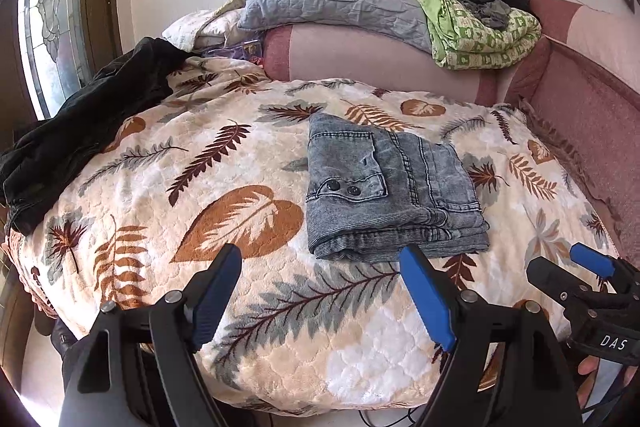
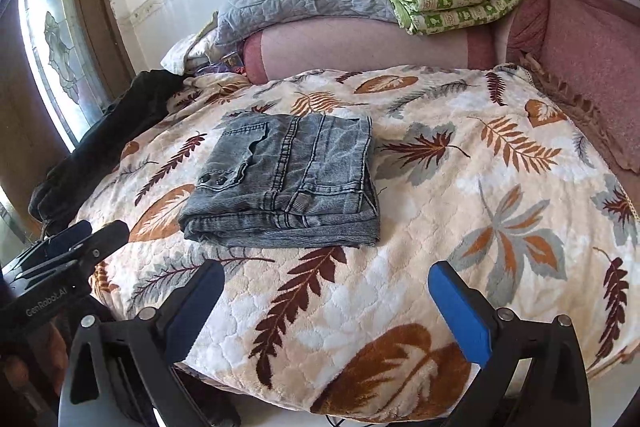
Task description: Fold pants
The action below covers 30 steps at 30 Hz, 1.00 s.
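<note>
The left gripper is hanging at the bottom of its own frame with its blue-padded jaws standing wide apart and nothing between them; the blanket shows plainly through the gap. The right gripper is sitting the same way at the bottom of the right wrist view, jaws spread and empty, and it is also showing at the lower right edge of the left wrist view.

Just above the left gripper's jaws, right of centre in that frame, the pants are lying as a compact, squared denim stack on the leaf-patterned blanket; in the right wrist view the same stack is sitting left of centre. Neither gripper is touching it.

Judging from how things lie, the folding looks essentially complete, and the step in hand is letting go and clearing away. Doing that well means keeping both sets of jaws well open and drawing them off without grazing the near edge, where the layered folds are bunching slightly and could be dragged loose. If any tidying is wanted, a light press along that near edge would be flattening it.

At the left of the frame a dark garment is lying well apart from the stack, and folded bedding is resting at the upper right.
</note>
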### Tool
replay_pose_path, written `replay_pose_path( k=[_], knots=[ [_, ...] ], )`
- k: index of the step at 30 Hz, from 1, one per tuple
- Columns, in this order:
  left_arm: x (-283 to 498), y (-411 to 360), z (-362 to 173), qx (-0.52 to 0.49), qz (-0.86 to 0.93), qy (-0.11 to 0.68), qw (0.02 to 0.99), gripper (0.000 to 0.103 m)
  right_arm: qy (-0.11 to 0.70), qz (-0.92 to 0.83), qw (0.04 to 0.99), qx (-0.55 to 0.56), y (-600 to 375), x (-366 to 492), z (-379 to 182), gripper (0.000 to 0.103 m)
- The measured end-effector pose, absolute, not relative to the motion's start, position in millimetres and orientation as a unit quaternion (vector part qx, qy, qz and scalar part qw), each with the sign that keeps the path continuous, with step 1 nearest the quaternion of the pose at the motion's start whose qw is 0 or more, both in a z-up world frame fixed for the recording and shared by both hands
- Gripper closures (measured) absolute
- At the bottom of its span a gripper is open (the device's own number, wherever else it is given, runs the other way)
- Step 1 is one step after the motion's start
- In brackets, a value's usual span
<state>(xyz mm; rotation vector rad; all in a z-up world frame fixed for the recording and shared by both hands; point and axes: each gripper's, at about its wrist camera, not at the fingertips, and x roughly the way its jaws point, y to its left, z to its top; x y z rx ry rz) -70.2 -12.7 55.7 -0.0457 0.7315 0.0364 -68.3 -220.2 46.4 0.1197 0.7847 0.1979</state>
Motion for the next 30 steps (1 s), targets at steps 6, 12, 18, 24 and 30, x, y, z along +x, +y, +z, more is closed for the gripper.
replay_pose_path(
  k=[6,12,18,24,30],
  knots=[
    [-68,-16,72,-0.021,0.003,0.353,0.935,0.021,0.389,0.096,0.915,0.037,-214,-63,63,0.0],
    [-64,-19,86,-0.027,-0.01,0.353,0.935,0.012,0.397,0.098,0.912,0.015,-210,-57,73,0.0],
    [-63,-19,92,-0.029,-0.018,0.346,0.938,0.011,0.403,0.098,0.91,-0.001,-207,-52,76,0.0],
    [-60,-21,90,-0.019,-0.015,0.346,0.938,0.011,0.414,0.093,0.906,0.0,-207,-50,67,0.0],
    [-54,-19,87,-0.018,-0.006,0.345,0.938,0.011,0.428,0.082,0.9,0.008,-209,-47,57,0.0]
  ],
)
